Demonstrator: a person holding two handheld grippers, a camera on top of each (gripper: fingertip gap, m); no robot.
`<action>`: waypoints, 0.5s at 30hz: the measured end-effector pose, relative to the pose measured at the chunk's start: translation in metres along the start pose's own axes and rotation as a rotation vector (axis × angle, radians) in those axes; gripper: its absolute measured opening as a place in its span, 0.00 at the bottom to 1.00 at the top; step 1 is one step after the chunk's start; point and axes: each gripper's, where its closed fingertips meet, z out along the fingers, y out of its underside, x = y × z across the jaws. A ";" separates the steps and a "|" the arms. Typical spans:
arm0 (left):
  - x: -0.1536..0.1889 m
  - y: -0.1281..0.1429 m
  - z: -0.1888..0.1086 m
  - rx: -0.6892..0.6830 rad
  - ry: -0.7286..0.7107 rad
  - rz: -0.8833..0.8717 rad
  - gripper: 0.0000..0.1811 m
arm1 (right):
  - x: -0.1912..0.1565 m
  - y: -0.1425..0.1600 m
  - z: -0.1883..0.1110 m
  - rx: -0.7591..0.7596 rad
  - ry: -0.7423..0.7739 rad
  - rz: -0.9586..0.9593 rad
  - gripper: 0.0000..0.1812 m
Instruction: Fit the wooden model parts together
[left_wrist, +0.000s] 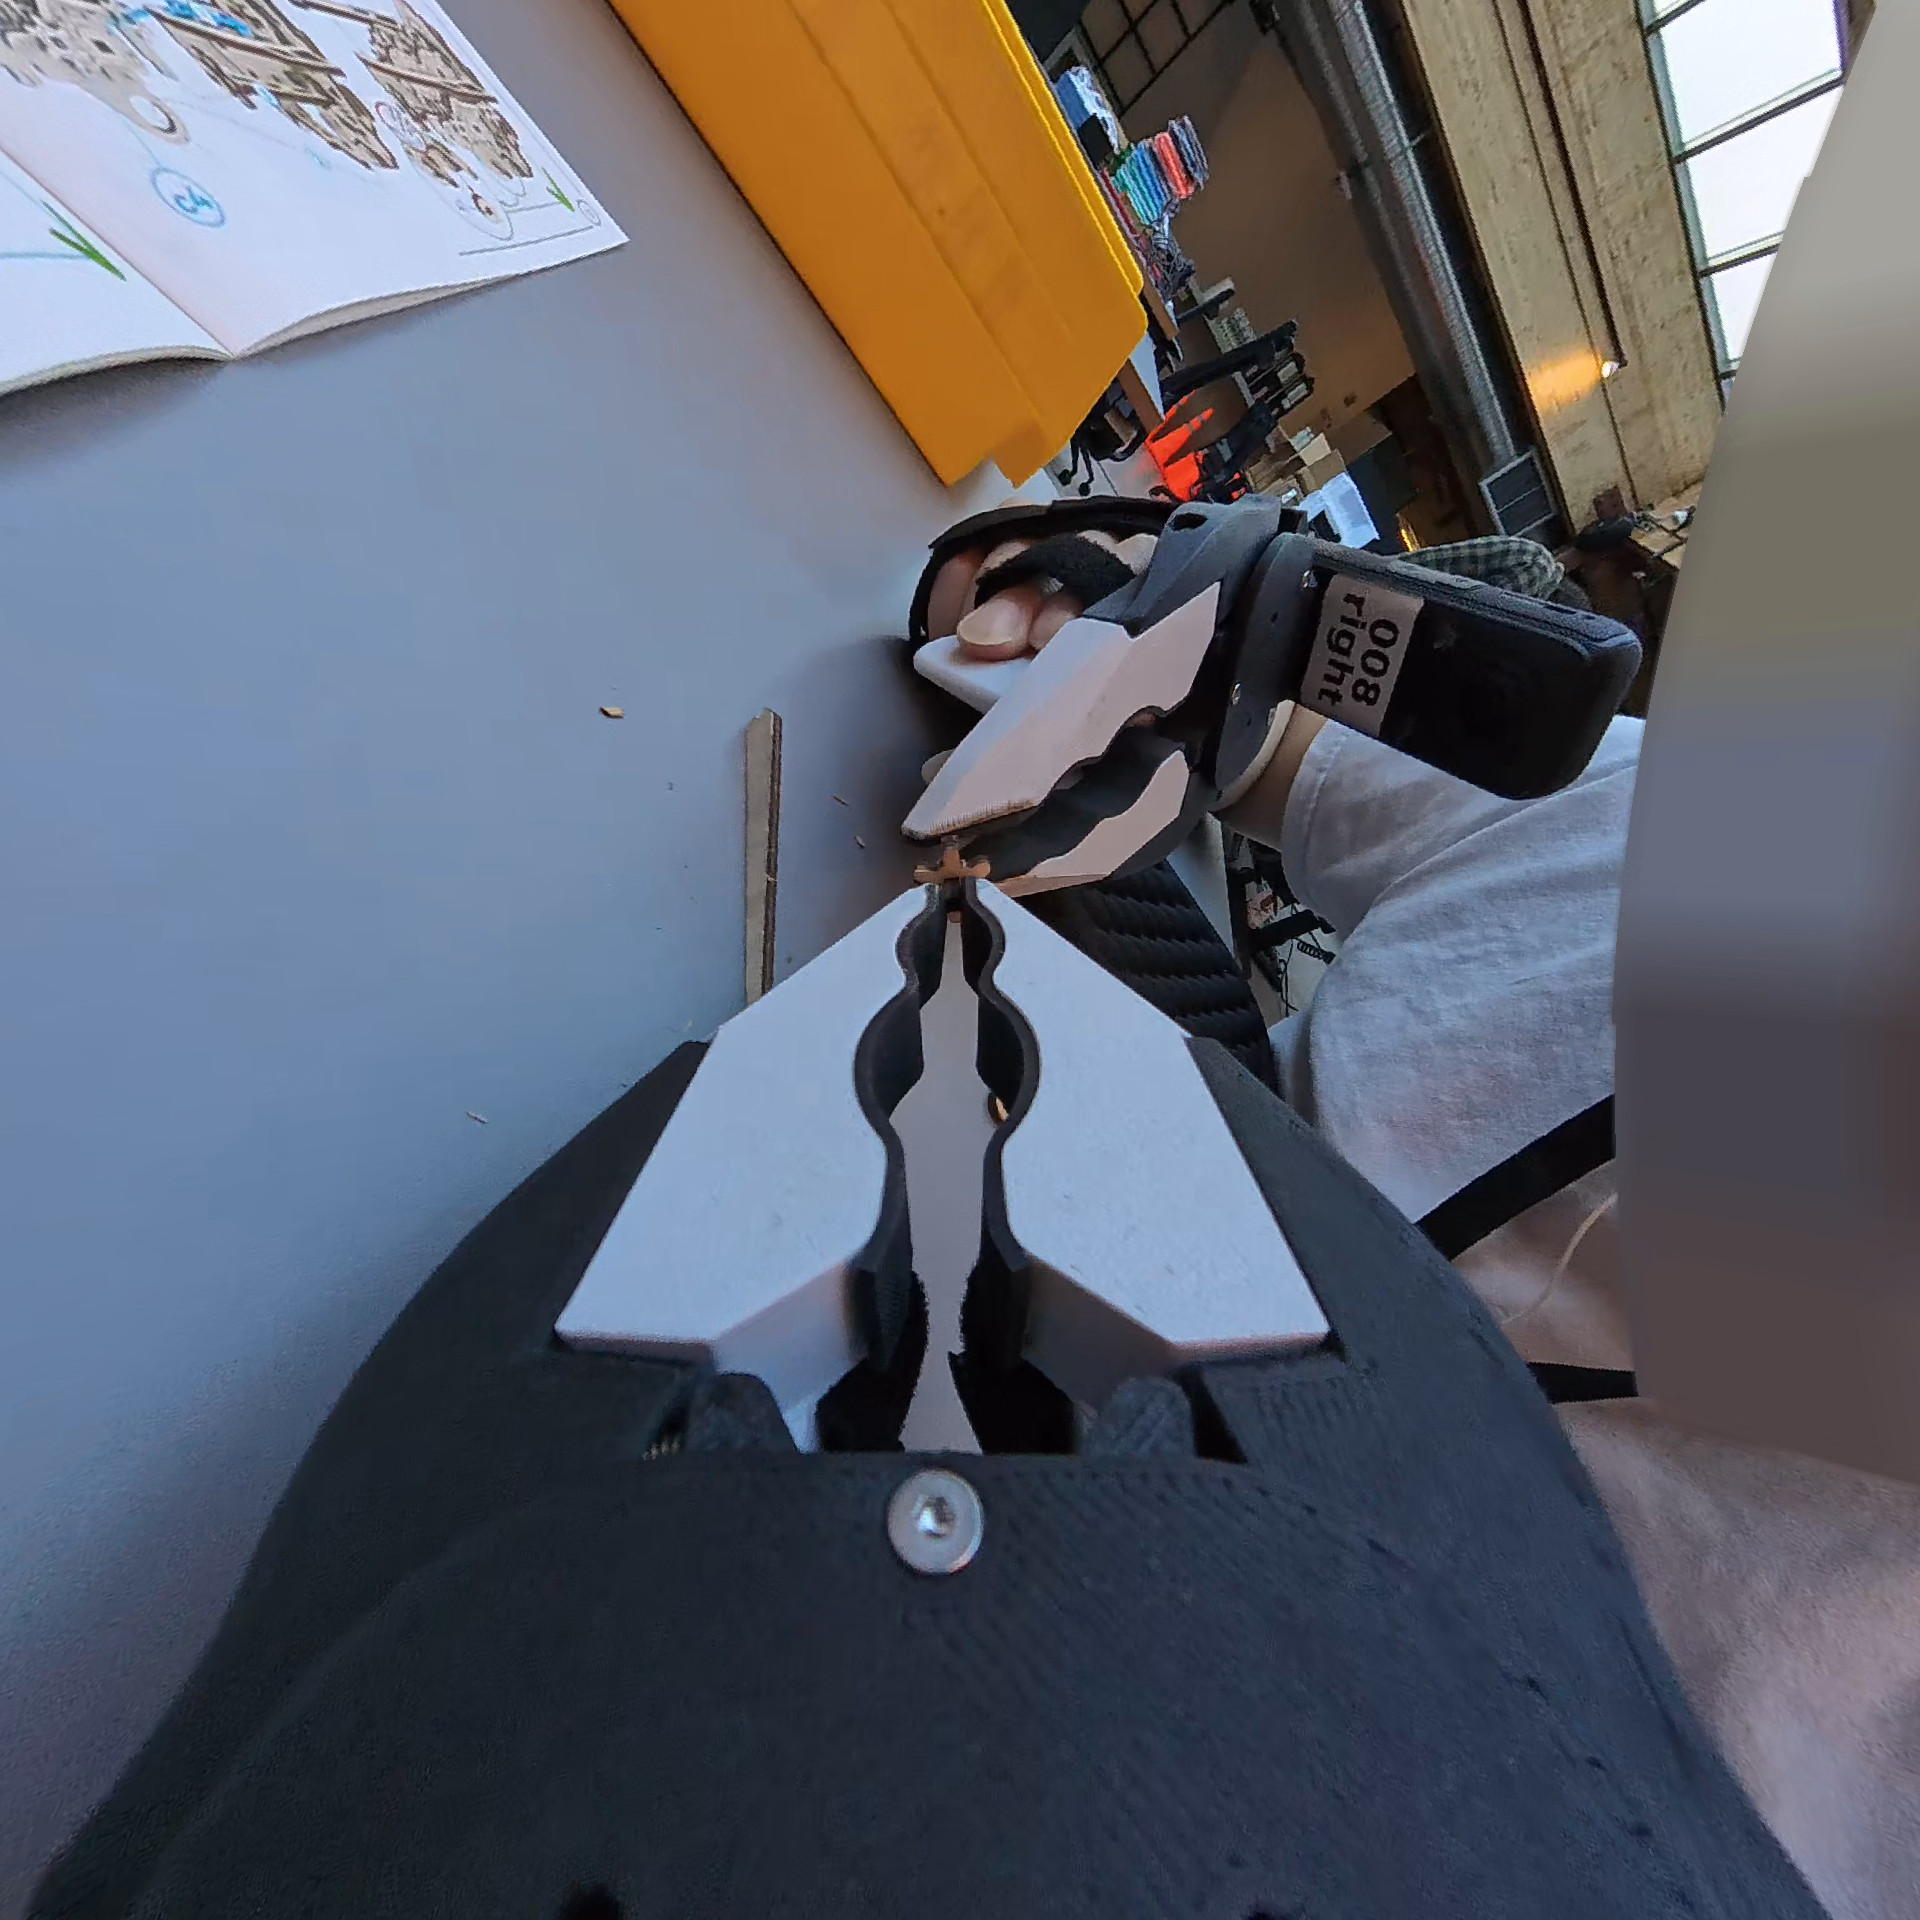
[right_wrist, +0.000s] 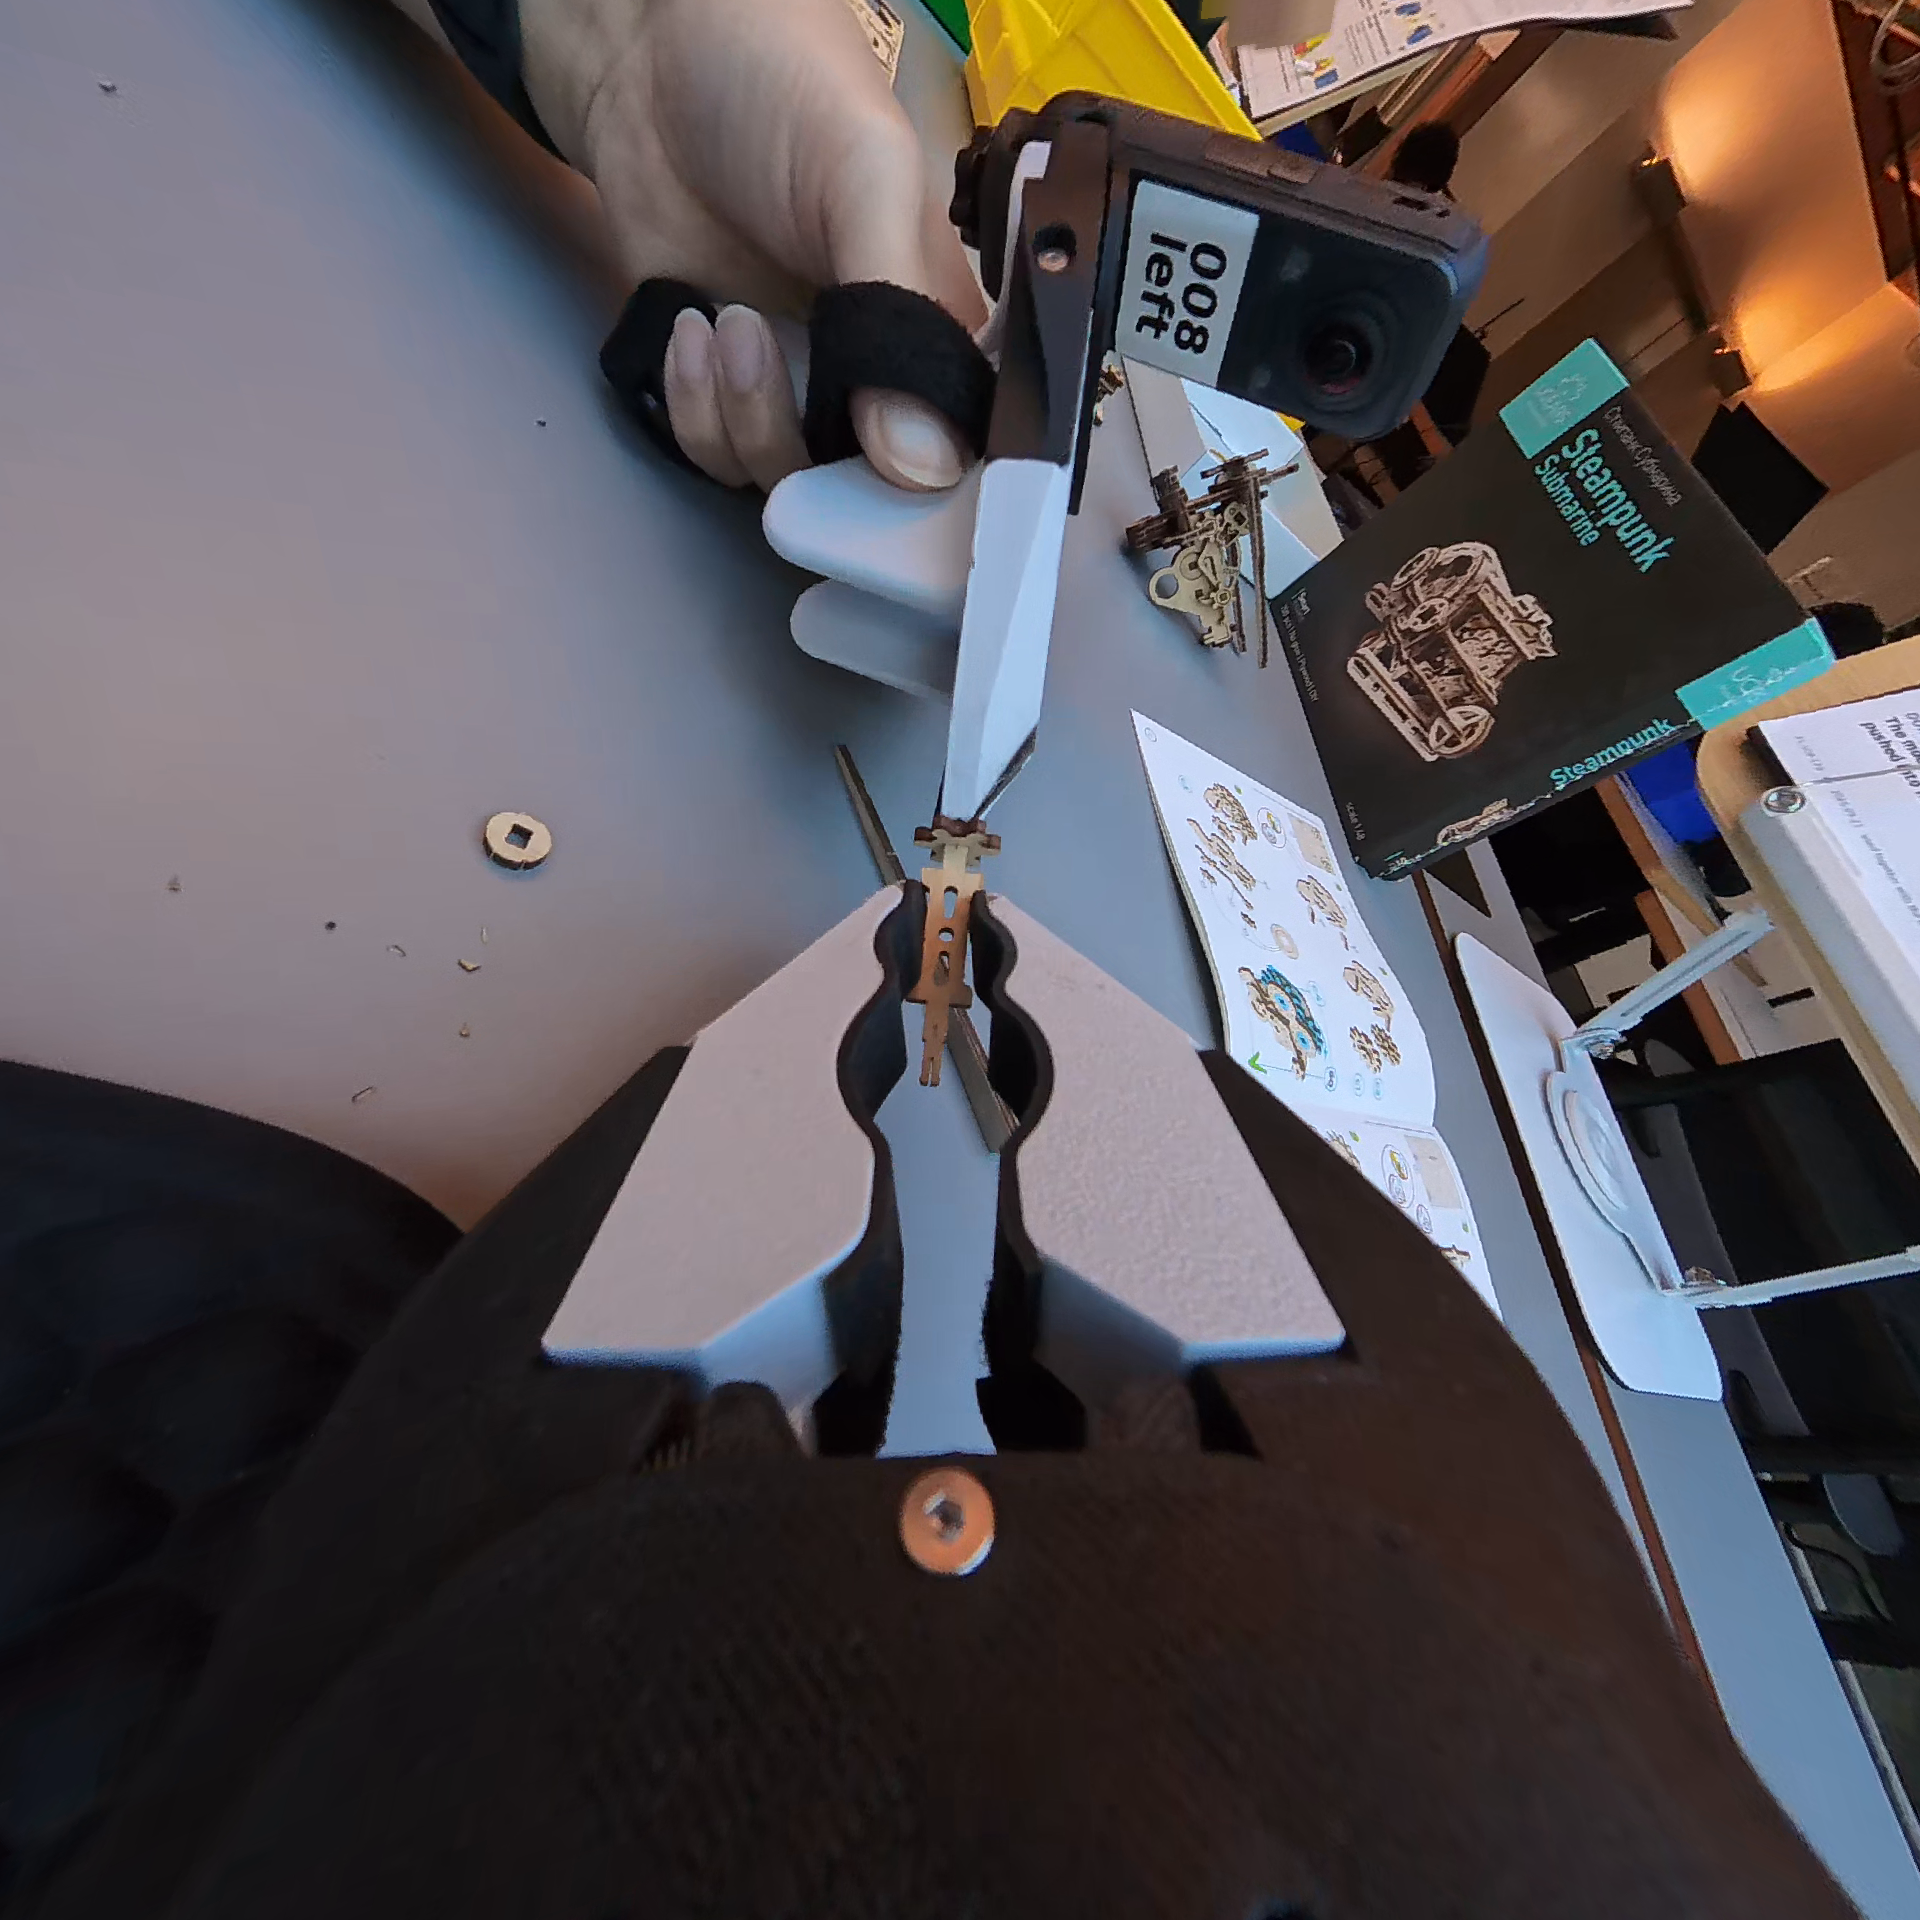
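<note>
Plywood in a pale laser-cut strip (right_wrist: 948, 961), narrow, with small holes along its face and a thin tail at the near end, sits clamped between the tips of the right gripper (right_wrist: 951, 904). Its far end meets a tiny darker cross-shaped wooden piece (right_wrist: 957, 834), which the left gripper (right_wrist: 971, 802) pinches at its tips. The two parts touch tip to tip above the grey tabletop (right_wrist: 260, 520), at about 12 o'clock from the right claw.

From the left wrist view the same junction shows as a small tan cross-shaped bit (left_wrist: 951, 868) between the left gripper (left_wrist: 953, 902) and the right gripper (left_wrist: 961, 836), which comes in from 2 o'clock; both pairs of fingers are drawn together on their parts.

A flat round wooden washer with a square hole (right_wrist: 517, 840) lies alone on the table at 10 o'clock. At 1 o'clock a partly built brown wooden mechanism (right_wrist: 1205, 551) rests on the table, near a black-and-teal cardboard kit box (right_wrist: 1538, 623) that lies closed, its contents hidden. An open white instruction booklet (right_wrist: 1299, 925) lies at 3 o'clock. A yellow plastic bin (left_wrist: 935, 229) stands at 12 o'clock in the left view; its inside cannot be seen.
</note>
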 end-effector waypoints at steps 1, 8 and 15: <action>0.000 0.000 0.000 0.000 -0.003 -0.001 0.00 | 0.000 0.000 0.000 -0.002 0.002 -0.002 0.03; 0.000 0.002 0.001 -0.010 -0.026 0.031 0.00 | -0.002 0.000 -0.001 -0.006 -0.026 0.036 0.03; 0.004 0.006 0.003 -0.039 -0.008 0.060 0.00 | -0.008 -0.005 -0.005 0.006 -0.051 0.021 0.02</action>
